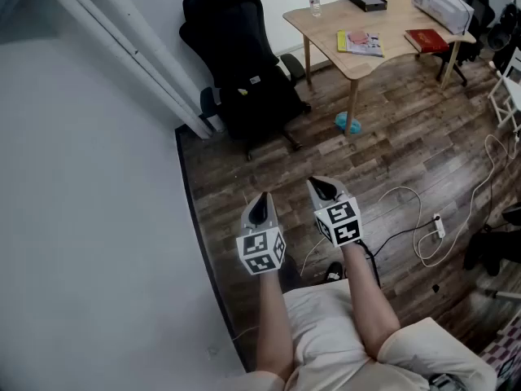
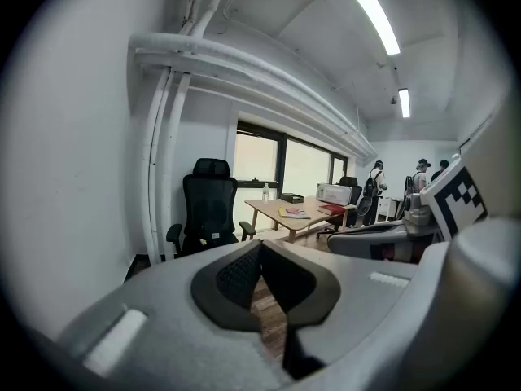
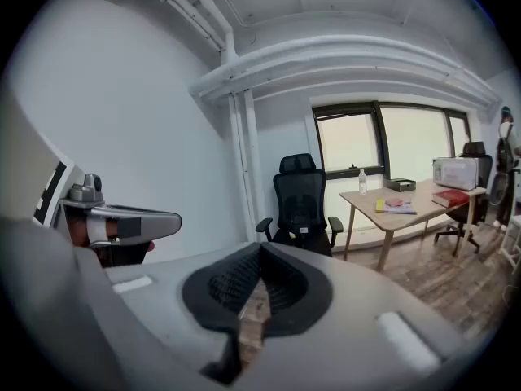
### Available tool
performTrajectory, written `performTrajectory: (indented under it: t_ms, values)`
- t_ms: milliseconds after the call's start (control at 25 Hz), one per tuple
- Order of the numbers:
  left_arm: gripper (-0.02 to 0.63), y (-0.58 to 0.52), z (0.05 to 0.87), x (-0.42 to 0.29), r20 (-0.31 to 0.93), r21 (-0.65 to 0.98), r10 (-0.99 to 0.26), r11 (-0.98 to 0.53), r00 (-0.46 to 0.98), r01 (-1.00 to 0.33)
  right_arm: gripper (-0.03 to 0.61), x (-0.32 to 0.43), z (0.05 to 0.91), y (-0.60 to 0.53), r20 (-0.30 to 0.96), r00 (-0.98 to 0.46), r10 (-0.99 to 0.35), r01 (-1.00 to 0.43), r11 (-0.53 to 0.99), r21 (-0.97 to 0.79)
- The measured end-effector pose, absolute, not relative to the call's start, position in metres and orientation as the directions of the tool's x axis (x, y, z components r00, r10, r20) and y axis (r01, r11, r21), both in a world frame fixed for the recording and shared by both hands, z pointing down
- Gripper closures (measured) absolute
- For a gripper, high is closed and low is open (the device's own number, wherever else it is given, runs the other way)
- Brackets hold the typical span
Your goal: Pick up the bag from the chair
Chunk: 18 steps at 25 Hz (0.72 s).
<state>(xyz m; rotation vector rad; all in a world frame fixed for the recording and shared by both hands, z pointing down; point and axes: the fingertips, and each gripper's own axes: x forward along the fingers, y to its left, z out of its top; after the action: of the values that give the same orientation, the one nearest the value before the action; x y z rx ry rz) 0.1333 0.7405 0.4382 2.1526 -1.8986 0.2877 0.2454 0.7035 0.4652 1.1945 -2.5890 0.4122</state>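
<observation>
A black office chair [image 1: 236, 51] stands by the wall, a few steps ahead of me. On its seat lies a dark bag [image 1: 254, 90] with a small white tag; it blends into the chair. The chair also shows in the left gripper view [image 2: 210, 206] and the right gripper view [image 3: 299, 198]. My left gripper [image 1: 260, 200] and right gripper [image 1: 320, 186] are held side by side over the wooden floor, well short of the chair. Both are shut with nothing between the jaws, as the left gripper [image 2: 260, 245] and the right gripper [image 3: 260, 249] show up close.
A white wall [image 1: 81, 202] runs along my left, with white pipes [image 1: 122, 47] near the chair. Right of the chair stands a wooden table [image 1: 383, 31] with a bottle, books and a white appliance. White and black cables [image 1: 423, 226] lie on the floor at right. A blue object [image 1: 348, 123] sits under the table.
</observation>
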Motion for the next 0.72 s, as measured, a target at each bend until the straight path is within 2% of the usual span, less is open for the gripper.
performTrajectory:
  t_ms: [360,560,720]
  values:
    - [0.606,0.666,0.433,0.090,0.328,0.077,-0.925,-0.176,0.191,-0.981,0.578,0.210,0.464,0.634,0.361,-0.586,-0.726,-0.804,0.575,-0.151]
    - [0.607,0.612,0.427,0.070,0.292,0.219,-0.906,-0.250,0.308,-0.943,0.578,0.192,0.455,0.587,0.354,-0.542,-0.763,-0.836,0.534,-0.129]
    - [0.607,0.570,0.431,0.050,0.291,0.202,-0.882,-0.321,0.370,-0.925,0.578,0.173,0.450,0.556,0.351,-0.509,-0.786,-0.856,0.507,-0.107]
